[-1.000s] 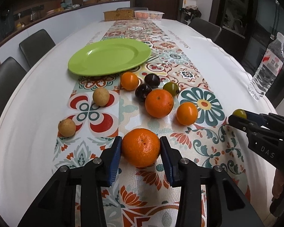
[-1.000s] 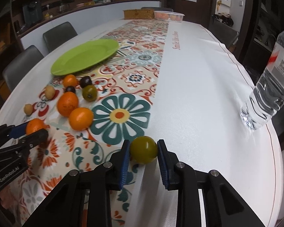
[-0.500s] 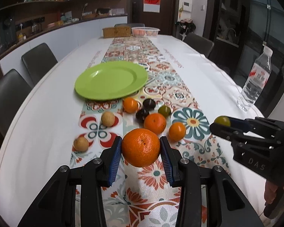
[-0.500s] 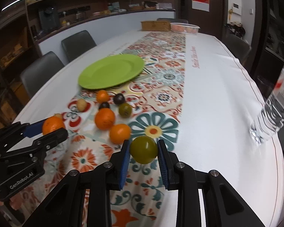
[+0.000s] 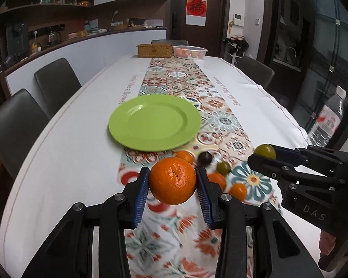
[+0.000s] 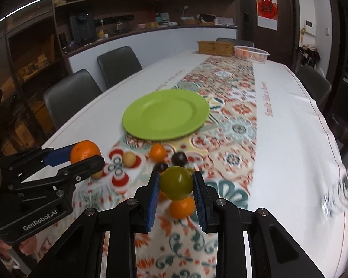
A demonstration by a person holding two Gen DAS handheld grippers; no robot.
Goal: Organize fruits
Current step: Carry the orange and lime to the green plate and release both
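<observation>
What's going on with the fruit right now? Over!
Left hand-held gripper shut on big orange. Right hand-held gripper shut on green fruit. Green plate bare, path clear.

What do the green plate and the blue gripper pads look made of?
Green plate: probably plastic or melamine, smooth and semi-glossy, with soft light sheen; glazed ceramic cannot be excluded. Pads on the left gripper: apparently rubber or soft plastic, matte, finely ribbed.

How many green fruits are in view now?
2. One green fruit sits clamped in the right gripper; another green fruit lies on the patterned runner, right of a dark fruit. More may be hidden.
</observation>
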